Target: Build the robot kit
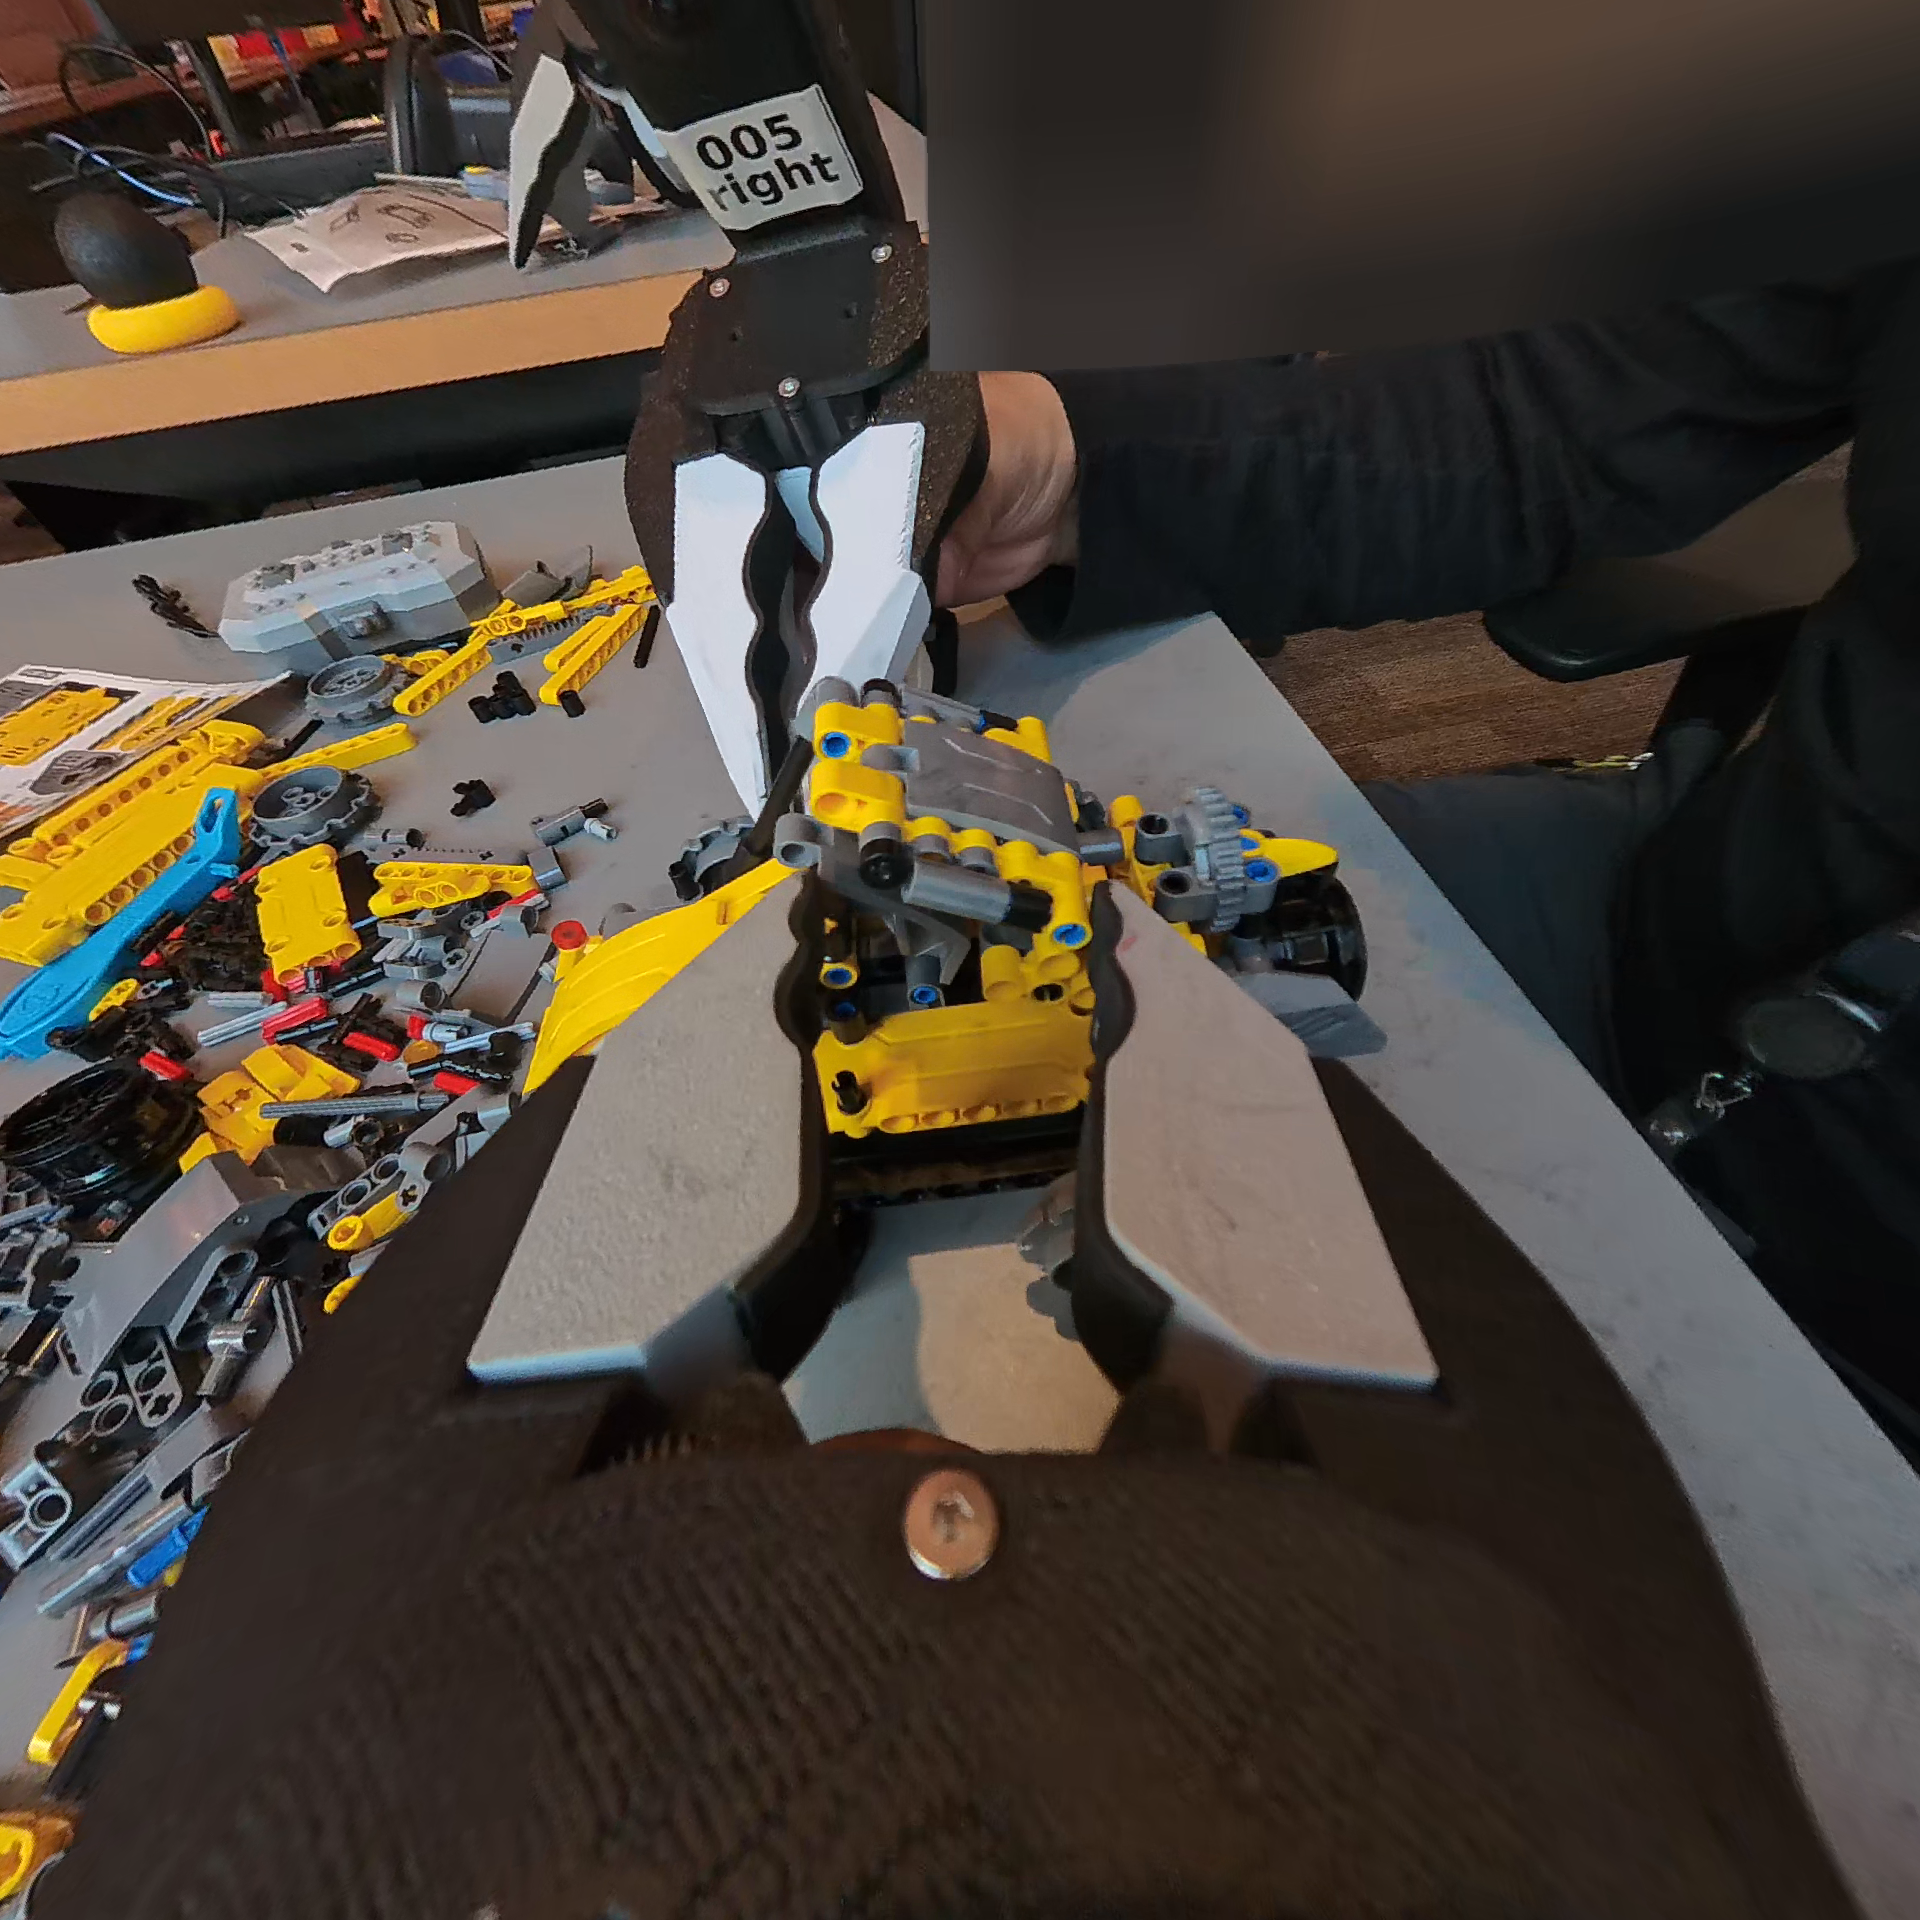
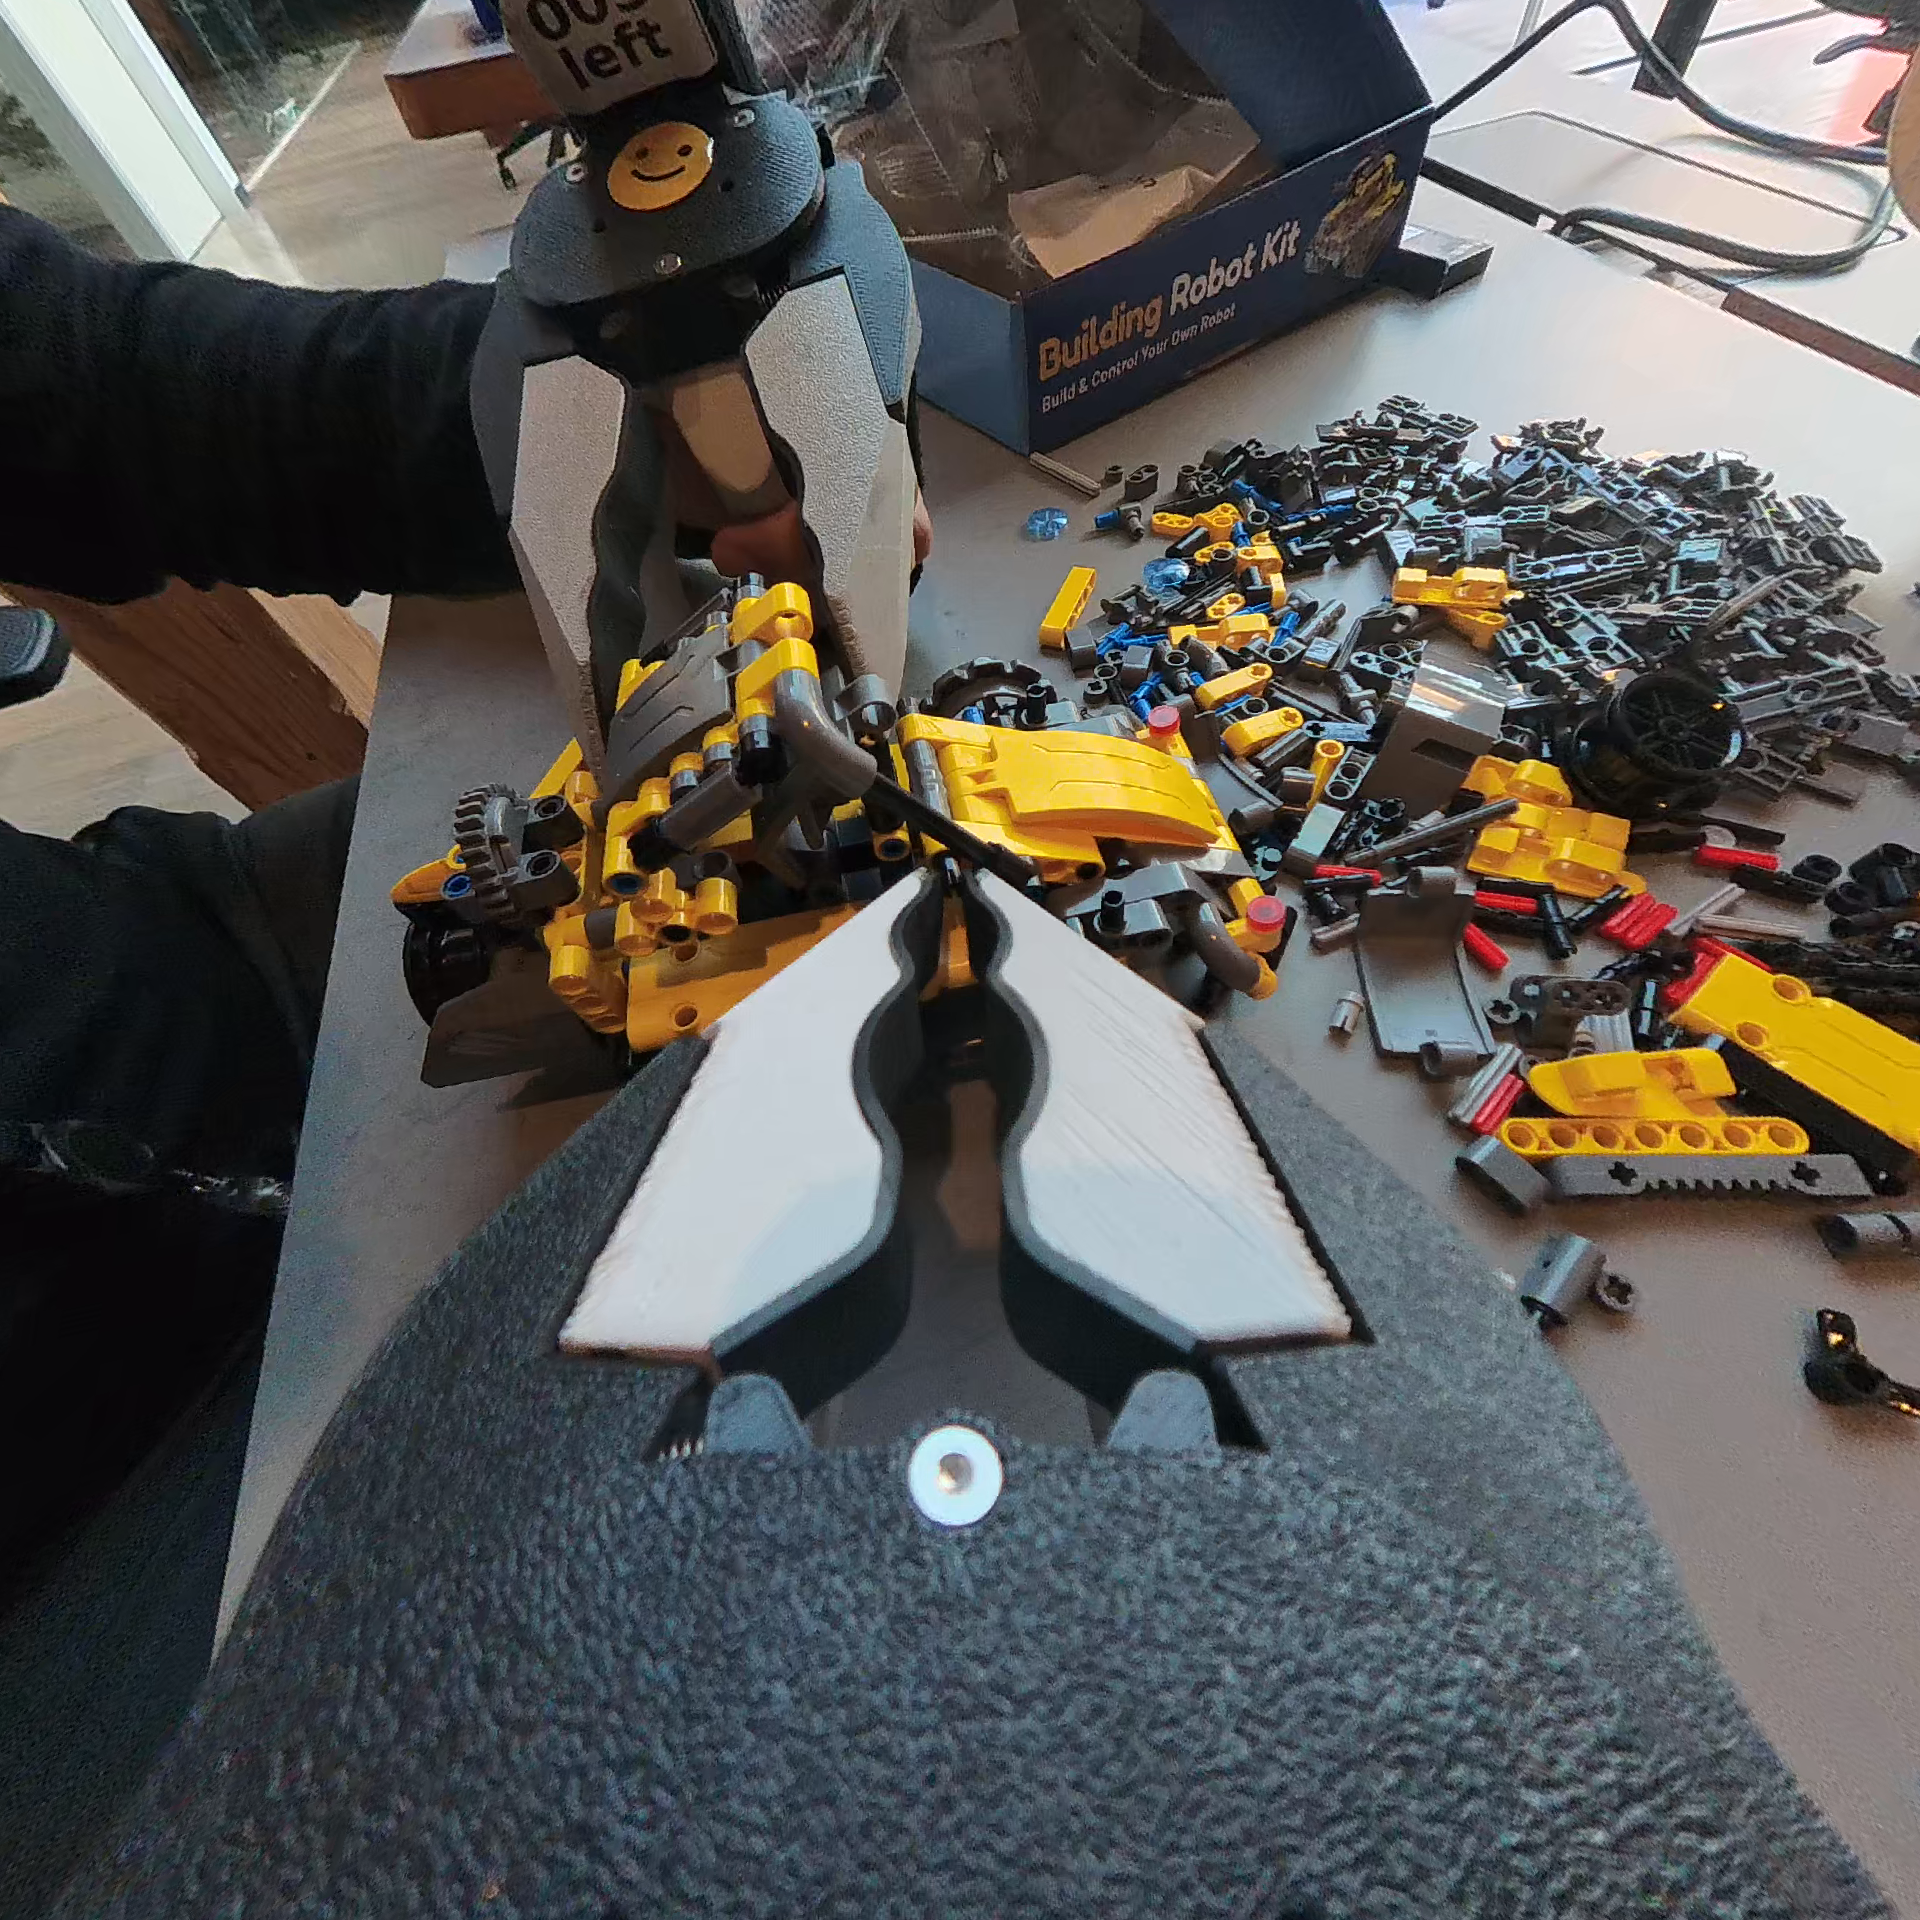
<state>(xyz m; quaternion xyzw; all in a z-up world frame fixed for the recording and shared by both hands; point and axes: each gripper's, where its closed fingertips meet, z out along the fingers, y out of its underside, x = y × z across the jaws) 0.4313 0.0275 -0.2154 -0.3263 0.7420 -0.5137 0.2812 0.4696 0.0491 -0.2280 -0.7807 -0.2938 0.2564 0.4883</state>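
The left tool (image 1: 945, 935) is clamped round the half-built yellow vehicle model (image 1: 966, 935), which sits on the grey worktop (image 1: 1455, 1195) near its edge. The right tool (image 2: 948, 883), at twelve o'clock from the left one, has its fingers pinched nearly together on a thin black rod (image 2: 914, 816) sticking from the model. Loose bricks (image 2: 1558, 623) spread toward three o'clock, below a blue kit box (image 2: 1195, 312).

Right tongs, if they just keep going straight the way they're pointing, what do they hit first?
The right tongs are nearly shut on a thin black axle that sticks out of the yellow and grey brick vehicle. Straight on, they would likely meet that vehicle's body first, though depth is hard to judge.
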